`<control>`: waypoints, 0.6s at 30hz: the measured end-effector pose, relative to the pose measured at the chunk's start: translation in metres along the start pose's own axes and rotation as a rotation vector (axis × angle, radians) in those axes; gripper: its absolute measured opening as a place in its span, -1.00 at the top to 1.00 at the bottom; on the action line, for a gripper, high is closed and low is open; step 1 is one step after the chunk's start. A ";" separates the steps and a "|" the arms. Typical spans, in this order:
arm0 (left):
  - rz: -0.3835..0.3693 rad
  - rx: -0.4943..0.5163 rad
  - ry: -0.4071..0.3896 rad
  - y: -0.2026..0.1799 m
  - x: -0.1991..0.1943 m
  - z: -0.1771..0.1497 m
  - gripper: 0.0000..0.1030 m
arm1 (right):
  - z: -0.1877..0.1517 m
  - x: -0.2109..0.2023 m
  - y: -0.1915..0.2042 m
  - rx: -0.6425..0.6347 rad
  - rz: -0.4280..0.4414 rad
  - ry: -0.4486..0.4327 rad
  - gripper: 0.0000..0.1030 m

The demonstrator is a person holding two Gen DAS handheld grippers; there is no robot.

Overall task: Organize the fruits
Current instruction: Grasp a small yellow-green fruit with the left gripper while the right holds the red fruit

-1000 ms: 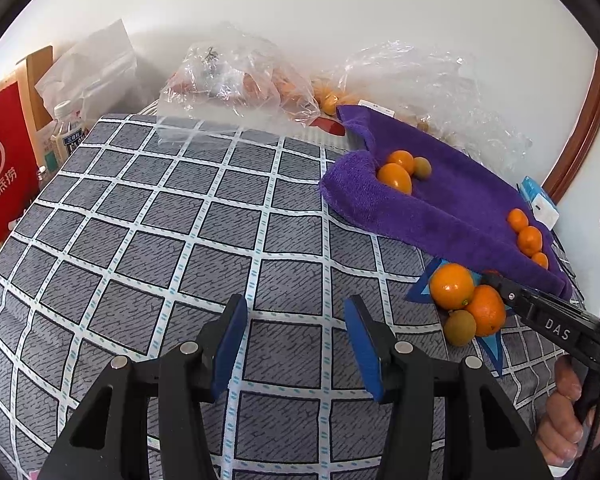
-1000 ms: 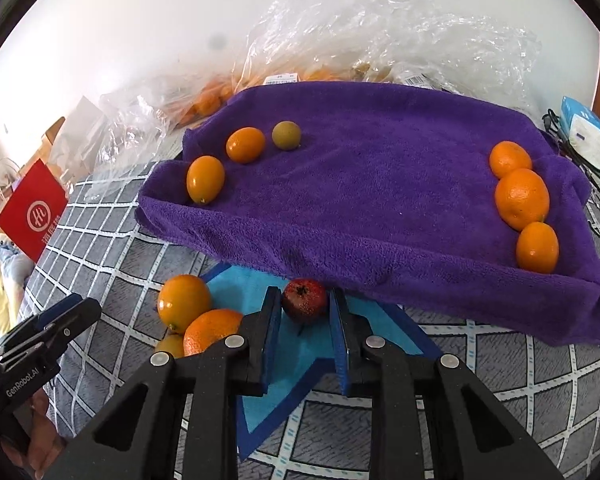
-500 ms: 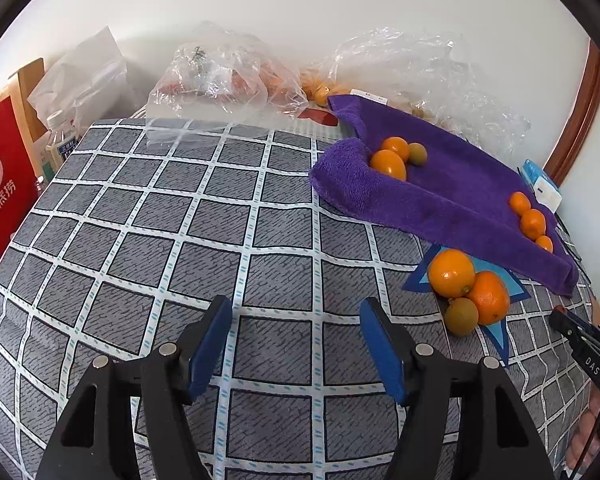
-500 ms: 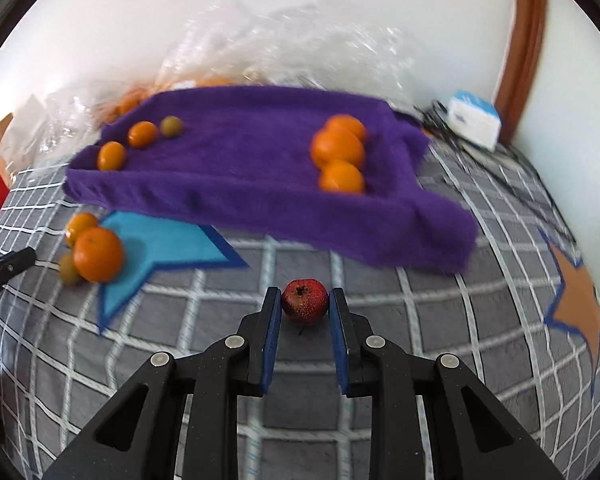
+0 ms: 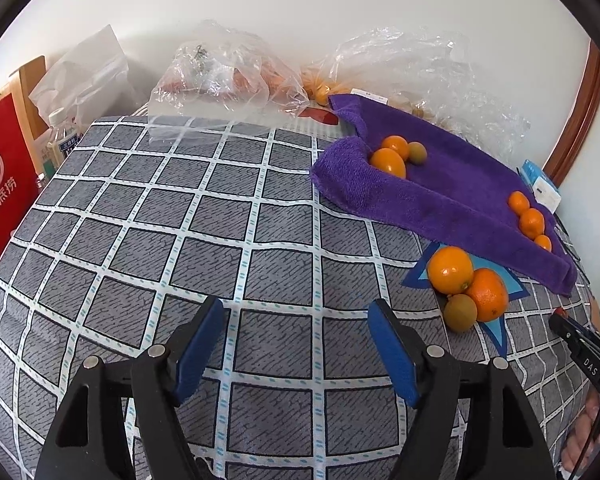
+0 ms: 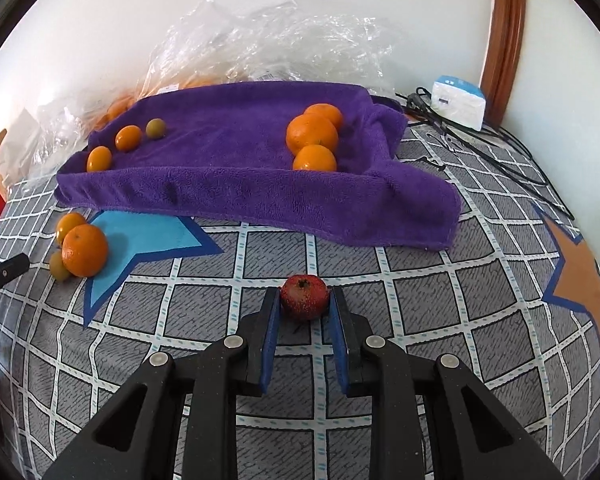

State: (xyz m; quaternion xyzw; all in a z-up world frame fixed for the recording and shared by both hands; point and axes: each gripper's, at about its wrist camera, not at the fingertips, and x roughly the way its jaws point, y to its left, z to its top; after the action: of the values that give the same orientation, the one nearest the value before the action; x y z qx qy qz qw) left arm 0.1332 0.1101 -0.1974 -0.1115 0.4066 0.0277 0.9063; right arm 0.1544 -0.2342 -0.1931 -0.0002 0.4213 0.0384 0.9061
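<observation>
Step in hand, by my reading: transfer of one small red fruit (image 6: 304, 297) to the purple towel (image 6: 236, 196). R gripper (image 6: 304, 312) has its pads clamped on the red fruit, held just above the checked cloth (image 6: 400, 300), in front of the towel's near fold.

L gripper (image 5: 298, 344) stands wide, nothing between the pads, over bare checked cloth, well apart from all fruit.

Fruit layout:
- Towel, L end: two small oranges (image 6: 114, 148) and a green-brown fruit (image 6: 155, 127).
- Towel, R end: three larger oranges (image 6: 314, 138), touching.
- Off towel: two oranges and a green-brown fruit (image 5: 468, 292), clustered on the blue star print (image 6: 140, 240), near the towel's L front corner.

Next move, judged: lift red fruit over the raised front fold, set down on the towel's open middle. That zone is free; keep away from both orange groups, since round fruit likely rolls if nudged.

Edges: plastic bags (image 6: 268, 36) and wall close behind the towel; cables (image 6: 480, 144) and a white box (image 6: 458, 100) lie R of it. Open cloth in front gives room.
</observation>
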 end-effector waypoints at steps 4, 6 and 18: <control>0.006 -0.002 0.008 -0.002 -0.004 -0.002 -0.19 | 0.000 0.000 -0.003 0.018 0.023 -0.002 0.54; -0.009 0.026 0.021 -0.010 -0.006 -0.003 -0.12 | 0.000 0.000 -0.006 0.033 0.035 -0.002 0.54; -0.164 0.119 0.075 -0.067 -0.002 -0.001 -0.07 | 0.000 0.000 -0.009 0.056 0.049 -0.005 0.53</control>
State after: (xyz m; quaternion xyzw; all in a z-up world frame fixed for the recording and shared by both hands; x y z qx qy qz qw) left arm 0.1407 0.0450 -0.1841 -0.0915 0.4307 -0.0751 0.8947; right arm 0.1547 -0.2428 -0.1933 0.0355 0.4198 0.0490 0.9056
